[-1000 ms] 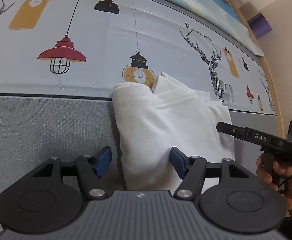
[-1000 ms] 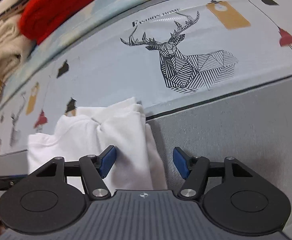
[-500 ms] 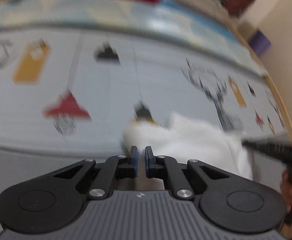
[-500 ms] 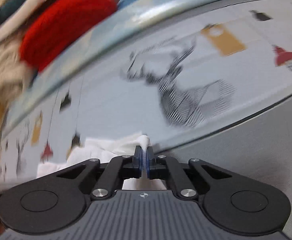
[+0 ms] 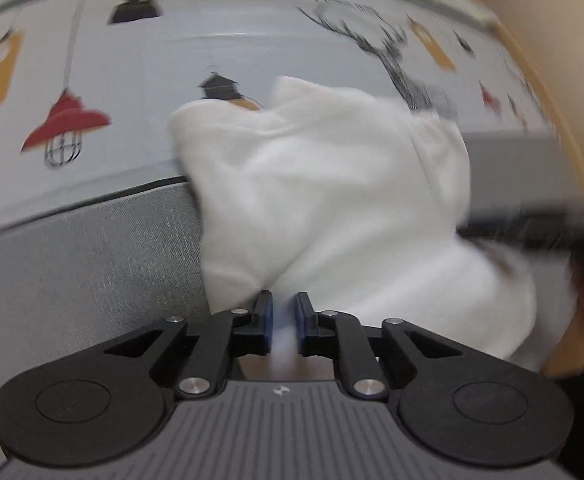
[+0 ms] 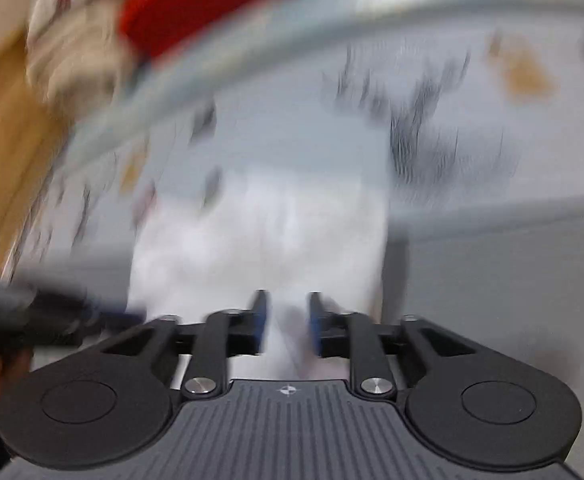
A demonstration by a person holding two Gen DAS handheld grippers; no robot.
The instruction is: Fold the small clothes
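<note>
While both frames are blurry, the soft white folded cotton garment (image 5: pixel 324 200) sits right in front of the left gripper (image 5: pixel 283 322) & right gripper (image 6: pixel 285 326), each w/ blue pads pinched on its near edge. It's bunched, draped across the grey fabric surface (image 5: pixel 92 272) and lamp-print sheet (image 5: pixel 140 92).

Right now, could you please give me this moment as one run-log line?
step: fold | left tool: shut on white garment near edge | right tool: shut on same edge | edge lifted | right view blurred
</note>
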